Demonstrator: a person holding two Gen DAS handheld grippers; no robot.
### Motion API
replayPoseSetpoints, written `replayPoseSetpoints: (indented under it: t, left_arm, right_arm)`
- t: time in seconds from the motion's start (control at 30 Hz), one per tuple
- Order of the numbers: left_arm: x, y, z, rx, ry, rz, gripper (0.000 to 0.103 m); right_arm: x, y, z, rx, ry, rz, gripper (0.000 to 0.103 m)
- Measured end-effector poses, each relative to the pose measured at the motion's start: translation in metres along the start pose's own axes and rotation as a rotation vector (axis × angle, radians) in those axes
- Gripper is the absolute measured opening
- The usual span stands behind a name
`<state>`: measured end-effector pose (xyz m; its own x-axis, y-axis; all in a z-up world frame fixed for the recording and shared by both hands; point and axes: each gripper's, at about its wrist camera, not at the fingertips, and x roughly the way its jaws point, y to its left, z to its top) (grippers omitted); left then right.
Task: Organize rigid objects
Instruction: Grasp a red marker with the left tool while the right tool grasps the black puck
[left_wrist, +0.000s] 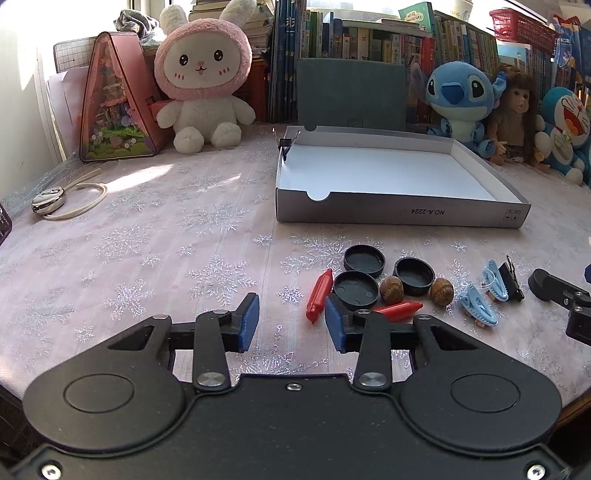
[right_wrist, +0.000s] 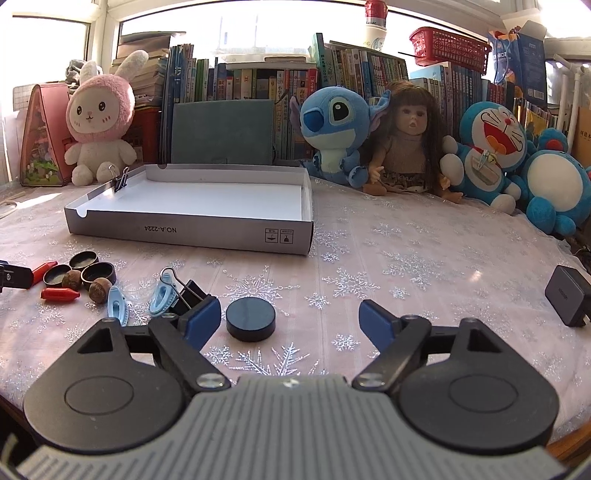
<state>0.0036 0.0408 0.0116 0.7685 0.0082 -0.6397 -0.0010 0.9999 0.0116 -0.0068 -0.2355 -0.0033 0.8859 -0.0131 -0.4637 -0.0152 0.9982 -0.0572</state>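
A shallow grey box (left_wrist: 399, 212) (right_wrist: 192, 234) with a white inside sits on the table; a black binder clip (left_wrist: 285, 143) (right_wrist: 120, 181) is clipped on its left wall. In front lie three black caps (left_wrist: 364, 260), two red crayons (left_wrist: 319, 295), two walnuts (left_wrist: 441, 291), two blue clips (left_wrist: 478, 306) and a black binder clip (left_wrist: 511, 277). My left gripper (left_wrist: 291, 319) is open and empty, just left of the crayons. My right gripper (right_wrist: 290, 319) is open; a black cap (right_wrist: 251, 319) lies flat between its fingers, nearer the left one, untouched.
Plush toys, a doll (right_wrist: 410, 144) and books line the back. A pink triangular house model (left_wrist: 114, 103) stands far left. A key fob with cord (left_wrist: 51, 201) lies left. A black charger (right_wrist: 567, 295) lies right. The right gripper's finger (left_wrist: 554, 288) shows at the left view's right edge.
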Motion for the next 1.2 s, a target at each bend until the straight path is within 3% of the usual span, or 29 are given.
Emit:
replayPoseSetpoints:
  t: [0.23, 0.5, 0.77, 1.0, 1.1, 1.2]
  left_arm:
    - [0.015, -0.01, 0.005, 0.067, -0.009, -0.002, 0.032]
    - [0.022, -0.009, 0.001, 0.04, -0.011, -0.022, 0.03]
    - [0.018, -0.004, -0.001, 0.026, -0.021, -0.043, 0.022]
    - [0.021, -0.007, -0.001, 0.037, -0.029, -0.05, 0.018]
    - [0.022, -0.008, 0.0, 0.031, -0.03, -0.046, 0.01]
    - [0.018, -0.012, 0.002, 0.046, -0.035, -0.031, 0.01]
  right_arm:
    - [0.004, 0.004, -0.002, -0.016, 0.024, 0.003, 0.079]
    - [0.008, 0.01, -0.001, -0.059, 0.016, 0.007, 0.073]
    - [0.012, 0.016, 0.0, -0.072, 0.012, 0.027, 0.065]
    - [0.015, 0.022, -0.001, -0.073, 0.043, 0.068, 0.041]
    - [0.015, 0.024, -0.001, -0.069, 0.044, 0.075, 0.038]
    - [0.014, 0.022, 0.001, -0.039, 0.048, 0.085, 0.037]
